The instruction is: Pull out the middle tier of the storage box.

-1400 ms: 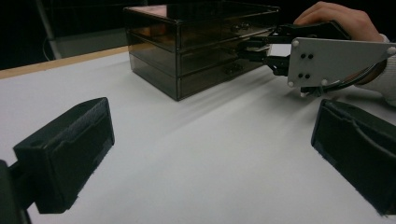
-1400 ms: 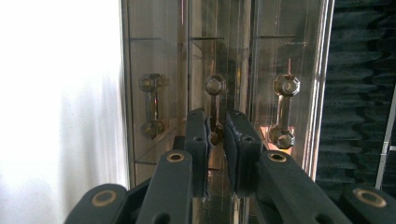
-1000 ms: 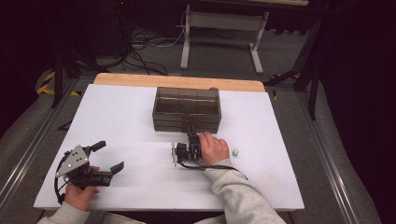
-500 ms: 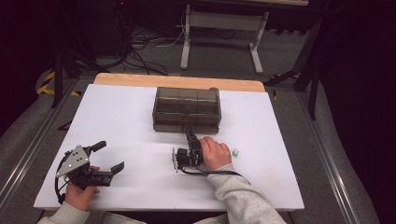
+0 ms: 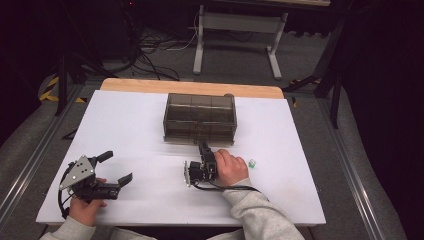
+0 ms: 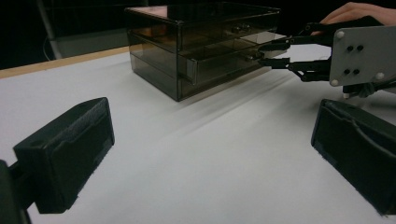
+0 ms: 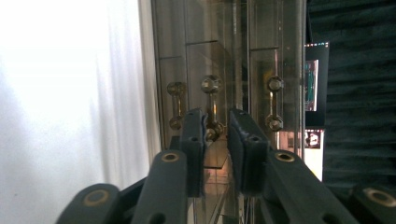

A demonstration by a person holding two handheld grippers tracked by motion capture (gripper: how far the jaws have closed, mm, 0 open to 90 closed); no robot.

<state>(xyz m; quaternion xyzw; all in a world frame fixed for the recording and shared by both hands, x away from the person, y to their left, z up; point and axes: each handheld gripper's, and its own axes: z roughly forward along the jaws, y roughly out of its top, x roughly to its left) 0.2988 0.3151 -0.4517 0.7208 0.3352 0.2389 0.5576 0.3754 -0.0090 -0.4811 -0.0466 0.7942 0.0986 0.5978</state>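
White table [image 5: 125, 125]: right gripper [image 7: 215, 133] jaws seemingly astride drawer handle [image 7: 212, 105].

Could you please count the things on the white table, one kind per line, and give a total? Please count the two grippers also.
Smoky transparent plastic drawer box: 1
Small green and white object, too small to identify: 1
Black two-jaw grippers: 2, the left gripper and the right gripper
Total: 4
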